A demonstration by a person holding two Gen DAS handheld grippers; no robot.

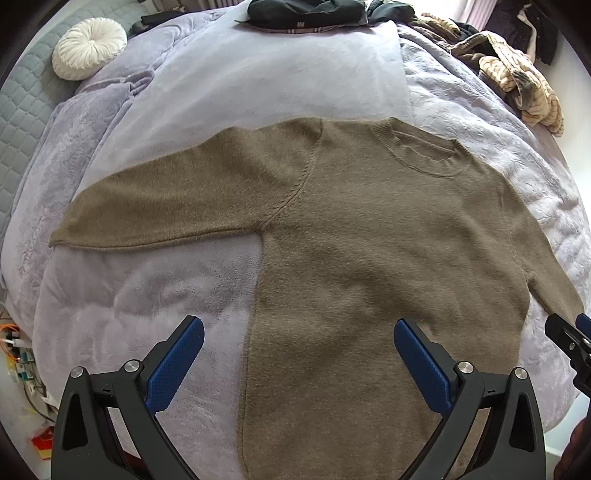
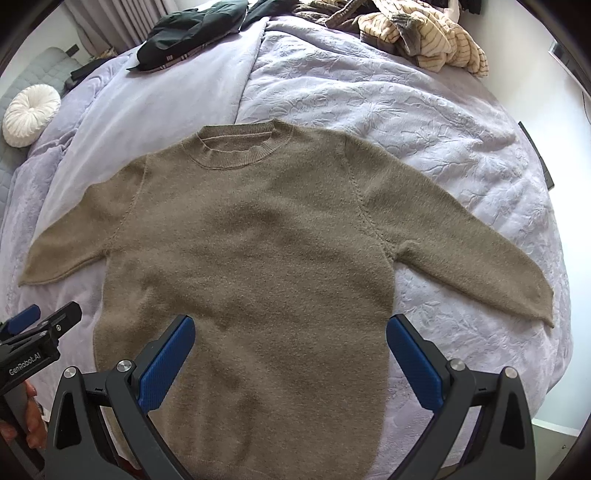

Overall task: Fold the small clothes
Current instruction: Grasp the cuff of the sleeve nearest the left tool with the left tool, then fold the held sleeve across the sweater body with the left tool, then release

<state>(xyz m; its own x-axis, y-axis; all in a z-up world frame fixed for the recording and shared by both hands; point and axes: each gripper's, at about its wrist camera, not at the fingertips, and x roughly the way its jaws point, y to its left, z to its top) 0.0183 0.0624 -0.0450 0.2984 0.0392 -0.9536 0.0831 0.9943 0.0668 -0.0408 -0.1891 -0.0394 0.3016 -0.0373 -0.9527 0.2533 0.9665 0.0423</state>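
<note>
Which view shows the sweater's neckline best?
The right wrist view. There the ribbed neckline sits near the middle, its whole ring visible with the rib texture clear. In the left wrist view the neckline lies off to the right, seen at a slant, with less rib detail.

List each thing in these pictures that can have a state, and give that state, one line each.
Sweater: spread flat on the bed, front up, sleeves out, unfolded.
Left tongs: open, empty, above the sweater's left edge.
Right tongs: open, empty, above the sweater's body.
Dark clothes: piled at the far end.
Striped clothes: crumpled heap.
</note>
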